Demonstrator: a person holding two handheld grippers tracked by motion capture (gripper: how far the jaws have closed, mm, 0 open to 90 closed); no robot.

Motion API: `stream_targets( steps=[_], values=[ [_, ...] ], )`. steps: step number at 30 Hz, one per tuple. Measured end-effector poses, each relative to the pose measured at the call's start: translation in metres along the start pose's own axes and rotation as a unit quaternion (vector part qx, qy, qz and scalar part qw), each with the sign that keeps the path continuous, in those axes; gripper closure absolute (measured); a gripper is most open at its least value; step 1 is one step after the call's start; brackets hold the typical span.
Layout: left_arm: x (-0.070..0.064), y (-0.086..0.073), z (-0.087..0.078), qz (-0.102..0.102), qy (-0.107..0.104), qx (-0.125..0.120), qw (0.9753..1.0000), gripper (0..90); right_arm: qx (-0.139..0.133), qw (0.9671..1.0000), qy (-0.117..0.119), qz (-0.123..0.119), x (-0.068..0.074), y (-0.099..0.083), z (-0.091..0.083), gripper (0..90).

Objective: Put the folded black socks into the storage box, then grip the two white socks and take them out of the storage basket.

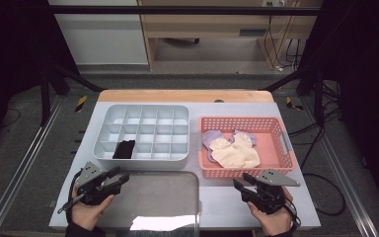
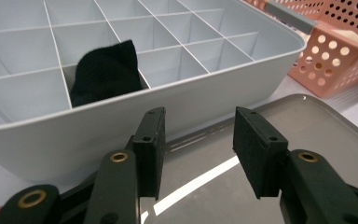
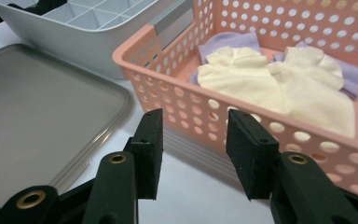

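socks (image 3: 279, 86) in basket (image 3: 158, 74) — just beyond right tool (image 3: 191, 154) | both tools agape, empty

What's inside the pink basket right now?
The pink basket holds cream socks lying on top of lilac socks. Only the lilac edges stick out, so their count and anything beneath the pile is hidden. The basket floor beside them is bare.

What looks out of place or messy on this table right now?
Little stands out. The black sock bulges above its compartment in the grey divider box. The cream socks and purple socks lie in a loose pile in the pink basket. Nothing looks spilled or damaged.
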State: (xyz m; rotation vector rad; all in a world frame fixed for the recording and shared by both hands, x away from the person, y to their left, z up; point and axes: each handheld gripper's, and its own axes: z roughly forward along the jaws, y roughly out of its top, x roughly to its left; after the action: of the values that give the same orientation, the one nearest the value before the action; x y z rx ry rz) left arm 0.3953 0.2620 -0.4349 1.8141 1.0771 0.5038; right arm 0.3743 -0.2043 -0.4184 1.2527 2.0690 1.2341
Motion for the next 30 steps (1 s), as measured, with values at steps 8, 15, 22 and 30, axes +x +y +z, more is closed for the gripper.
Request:
stream_targets(
  steps=[8,15,22,30],
  values=[
    [-0.003,-0.011,0.004,0.001,-0.015,0.014,0.9998,47.4,-0.015,0.9998,-0.012,-0.002,-0.003,0.022,-0.001,56.8],
    [-0.004,-0.015,0.004,0.006,-0.002,0.006,1.0,41.3,-0.037,0.9991,-0.02,0.001,-0.007,0.042,0.003,55.0],
    [-0.003,-0.018,0.004,0.02,0.005,-0.008,0.9998,41.8,-0.04,0.9988,-0.03,0.003,-0.008,0.057,0.015,54.5],
    [-0.004,-0.024,0.01,0.011,-0.001,0.018,0.9998,40.0,-0.035,0.9983,-0.047,0.005,-0.018,0.069,0.026,53.2]
  ],
)
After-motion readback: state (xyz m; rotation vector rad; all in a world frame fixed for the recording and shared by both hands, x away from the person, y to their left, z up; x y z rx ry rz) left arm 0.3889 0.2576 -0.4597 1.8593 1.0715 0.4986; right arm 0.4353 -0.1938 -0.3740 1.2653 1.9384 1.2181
